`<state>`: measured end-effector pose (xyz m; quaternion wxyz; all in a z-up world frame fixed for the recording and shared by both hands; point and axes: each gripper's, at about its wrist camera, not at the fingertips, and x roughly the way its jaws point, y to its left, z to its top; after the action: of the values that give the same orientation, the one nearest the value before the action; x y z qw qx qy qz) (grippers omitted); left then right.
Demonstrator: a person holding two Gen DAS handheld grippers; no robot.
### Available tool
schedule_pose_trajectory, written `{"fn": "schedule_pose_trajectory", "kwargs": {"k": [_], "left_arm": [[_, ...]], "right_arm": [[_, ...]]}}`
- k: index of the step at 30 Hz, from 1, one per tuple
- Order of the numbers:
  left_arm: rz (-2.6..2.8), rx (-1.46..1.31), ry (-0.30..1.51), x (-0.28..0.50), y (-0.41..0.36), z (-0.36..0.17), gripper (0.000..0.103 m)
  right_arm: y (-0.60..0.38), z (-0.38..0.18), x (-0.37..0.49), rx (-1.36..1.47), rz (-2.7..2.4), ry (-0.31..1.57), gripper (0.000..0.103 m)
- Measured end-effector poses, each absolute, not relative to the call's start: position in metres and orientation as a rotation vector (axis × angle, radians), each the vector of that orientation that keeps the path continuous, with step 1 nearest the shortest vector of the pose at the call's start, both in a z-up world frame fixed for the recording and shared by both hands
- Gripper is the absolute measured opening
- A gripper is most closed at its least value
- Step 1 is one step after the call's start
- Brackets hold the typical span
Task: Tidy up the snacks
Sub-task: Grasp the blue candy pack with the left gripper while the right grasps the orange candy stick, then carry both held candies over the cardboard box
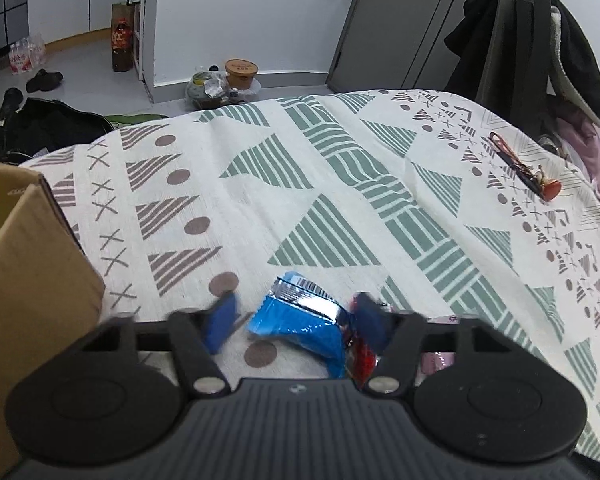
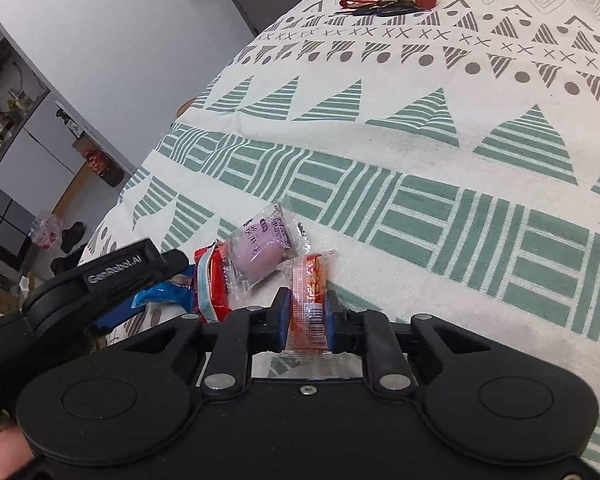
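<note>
A blue snack packet (image 1: 300, 322) lies on the patterned cloth between the wide-apart fingers of my left gripper (image 1: 296, 306), which is open; its fingers look motion-blurred. A red packet (image 1: 359, 356) sits partly behind the right finger, and a pink one (image 1: 435, 360) lies beyond it. My right gripper (image 2: 307, 302) is shut on an orange snack packet (image 2: 309, 300), held upright just over the cloth. In the right wrist view a pink packet (image 2: 260, 252), a red packet (image 2: 212, 280) and the blue packet (image 2: 160, 294) lie to the left, with the left gripper (image 2: 112, 276) over the blue one.
A cardboard box (image 1: 20, 280) stands open at the left edge of the cloth-covered surface (image 1: 339, 168). Keys on a red lanyard (image 1: 519, 164) lie at the far right. Beyond the far edge are bottles, food tubs and shoes on the floor, and a coat over a chair.
</note>
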<state>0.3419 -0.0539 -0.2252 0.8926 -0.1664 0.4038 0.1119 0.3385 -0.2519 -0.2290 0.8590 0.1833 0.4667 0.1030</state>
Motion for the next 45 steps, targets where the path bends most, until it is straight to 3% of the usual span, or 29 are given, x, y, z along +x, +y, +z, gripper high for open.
{"fn": "schedule_pose_trajectory", "kwargs": {"k": [1,3,6,8,10,12,45], "left_arm": [[0.230,-0.352,0.840,0.342,-0.053,-0.225,0.037],[0.217,-0.358,0.847,0.342,-0.052,-0.225,0.033],[0.209,-0.350,0.850,0.337,-0.052,-0.221,0.029],[0.214,-0.359,0.850,0.333,-0.049,-0.219,0.029],[0.218,-0.362,0.847,0.329,-0.047,-0.216,0.028],[0.218,-0.359,0.841,0.323,-0.047,-0.212,0.028],[0.314,-0.360,0.670,0.220,-0.012,-0.097,0.027]], "right_arm": [[-0.251,-0.229,0.339,0.384,0.221,0.980,0.021],[-0.246,-0.228,0.340,0.369,0.230,0.971,0.029],[-0.238,-0.228,0.341,0.336,0.257,0.954,0.044],[-0.233,-0.229,0.341,0.300,0.262,0.949,0.044],[-0.230,-0.230,0.341,0.269,0.260,0.947,0.042],[-0.228,-0.230,0.341,0.238,0.249,0.953,0.019],[-0.207,-0.130,0.274,0.325,0.459,0.775,0.017]]}}
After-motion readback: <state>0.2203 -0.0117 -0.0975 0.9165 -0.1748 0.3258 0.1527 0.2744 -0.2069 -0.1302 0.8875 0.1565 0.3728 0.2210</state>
